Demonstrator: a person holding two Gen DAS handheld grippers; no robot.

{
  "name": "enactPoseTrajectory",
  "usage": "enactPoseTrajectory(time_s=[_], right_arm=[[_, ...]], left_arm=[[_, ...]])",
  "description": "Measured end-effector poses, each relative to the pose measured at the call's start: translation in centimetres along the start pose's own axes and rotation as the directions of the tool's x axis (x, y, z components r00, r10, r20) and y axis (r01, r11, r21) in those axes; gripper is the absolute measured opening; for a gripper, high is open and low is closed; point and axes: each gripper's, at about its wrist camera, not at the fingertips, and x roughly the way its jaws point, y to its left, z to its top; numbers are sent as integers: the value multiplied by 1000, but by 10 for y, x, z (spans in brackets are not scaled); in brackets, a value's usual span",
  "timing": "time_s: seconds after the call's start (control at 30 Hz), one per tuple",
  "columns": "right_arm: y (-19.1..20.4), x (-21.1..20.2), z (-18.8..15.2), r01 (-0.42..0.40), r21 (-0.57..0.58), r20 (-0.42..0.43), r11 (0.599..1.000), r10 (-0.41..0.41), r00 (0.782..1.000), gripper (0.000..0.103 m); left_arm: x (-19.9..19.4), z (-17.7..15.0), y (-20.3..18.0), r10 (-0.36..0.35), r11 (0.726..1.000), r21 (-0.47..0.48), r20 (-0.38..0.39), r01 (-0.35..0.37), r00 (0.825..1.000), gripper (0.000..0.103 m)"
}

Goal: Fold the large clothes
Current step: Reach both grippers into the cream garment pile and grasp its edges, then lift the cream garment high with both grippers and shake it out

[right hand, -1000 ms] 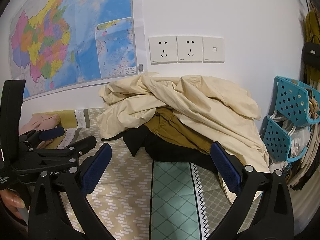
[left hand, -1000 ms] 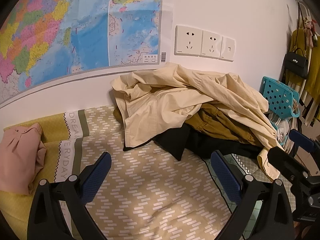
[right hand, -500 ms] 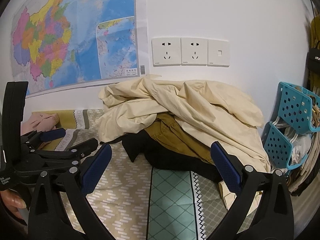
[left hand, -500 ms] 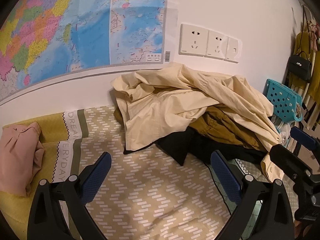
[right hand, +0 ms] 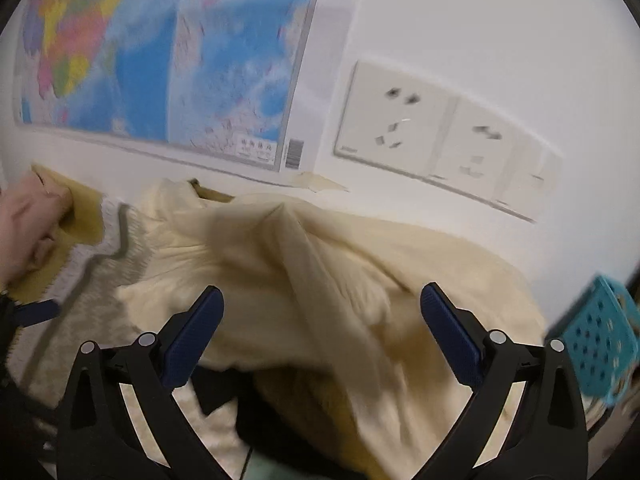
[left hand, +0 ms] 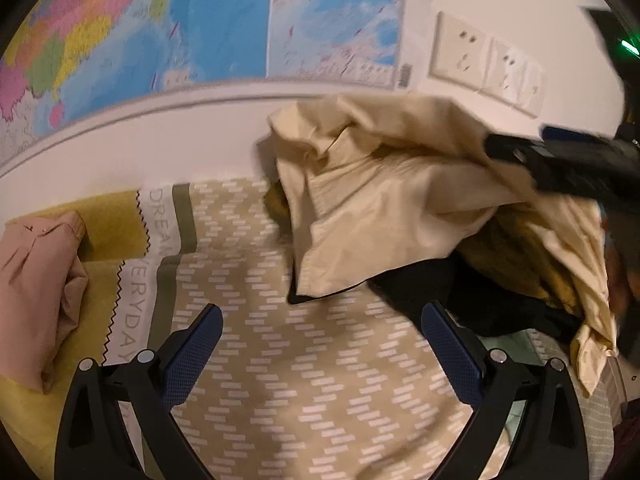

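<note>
The cream garment lies crumpled atop a heap of mustard and black clothes against the wall on the patterned bedspread, not yet folded, with the right gripper over it and the left gripper nearby, jaws of both wide and empty.

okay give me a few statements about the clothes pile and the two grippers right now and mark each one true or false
1. The cream garment lies on top of the pile. True.
2. The right gripper is shut on cloth. False: its jaws stand wide open over the pile.
3. The left gripper is open above the patterned bedspread. True.
4. The pink garment sits in the pile. False: it lies apart, at the far left.
</note>
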Motion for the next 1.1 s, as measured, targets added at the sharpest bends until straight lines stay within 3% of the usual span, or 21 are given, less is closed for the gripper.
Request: enactPoseTrajectory(time_s=[0.13, 0.17, 0.2, 0.23, 0.27, 0.3, 0.4, 0.6, 0.83, 0.9, 0.97, 1.03, 1.1], right_arm=[[2, 43, 12, -47, -34, -88, 998, 44, 995, 89], [5, 50, 14, -56, -65, -100, 996, 49, 994, 82], [6, 51, 15, -69, -81, -96, 994, 62, 993, 53], [7, 51, 18, -86, -99, -93, 991, 77, 993, 31], [5, 49, 23, -124, -93, -114, 988, 113, 987, 14], [1, 42, 27, -137, -79, -108, 988, 128, 986, 9], [-13, 1, 39, -134, -75, -12, 988, 134, 991, 6], [-99, -115, 70, -181, 128, 218, 975, 150, 964, 5], [-158, -175, 74, -180, 234, 308, 955, 103, 946, 5], [-170, -185, 72, -188, 261, 321, 947, 98, 942, 5], [-171, -186, 72, -206, 276, 330, 939, 108, 938, 5], [-170, -189, 69, -196, 282, 337, 939, 94, 937, 5], [-172, -192, 65, -187, 287, 337, 939, 84, 938, 4]], left_arm=[[16, 0, 5, 1, 1000, 0, -29, -1, 1000, 96], [19, 0, 6, -2, 1000, 1, -34, 2, 999, 96], [22, -1, 6, -6, 1000, 2, -39, 7, 999, 96], [25, -1, 6, -10, 1000, 3, -42, 10, 999, 96], [28, -1, 7, -12, 1000, 4, -44, 12, 999, 96], [30, -1, 8, -17, 1000, 4, -46, 17, 999, 96], [38, -1, 9, -34, 999, -3, -51, 34, 998, 96], [44, -1, 5, -95, 995, 2, -23, 95, 995, 96], [23, 19, -16, -205, 977, 84, 153, 194, 967, 96], [18, 33, -21, -252, 967, 106, 220, 234, 942, 96], [19, 47, -31, -252, 965, 143, 280, 219, 926, 96], [27, 58, -40, -253, 963, 162, 287, 214, 924, 96], [42, 72, -46, -303, 950, 156, 261, 270, 917, 92]])
